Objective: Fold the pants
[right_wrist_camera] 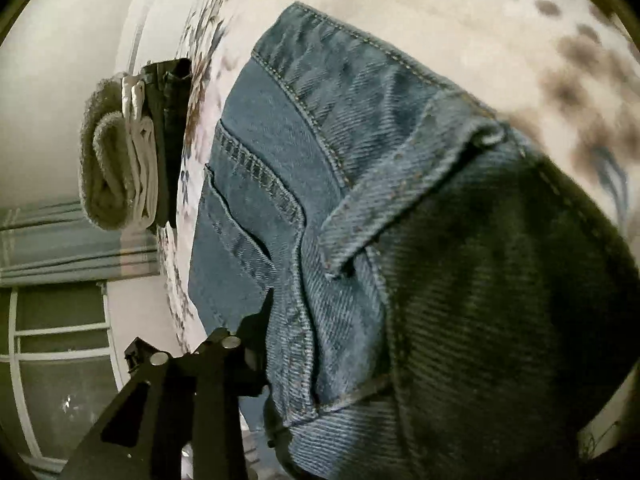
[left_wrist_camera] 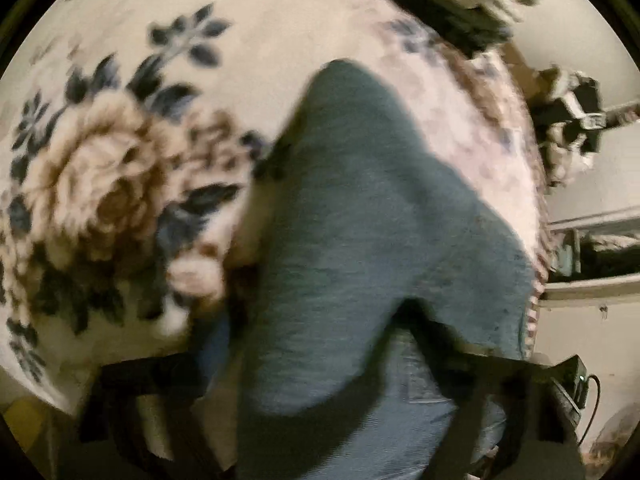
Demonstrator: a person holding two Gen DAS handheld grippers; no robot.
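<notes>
The jeans lie on the floral bedspread, long axis running from bottom centre to upper middle of the frame, denim bunched between both left tongs and right tongs, each seemingly clenched on it

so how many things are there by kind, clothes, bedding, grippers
jeans: 1
folded towel: 1
floral blanket: 1
grippers: 2, left gripper, right gripper
total: 5
</notes>
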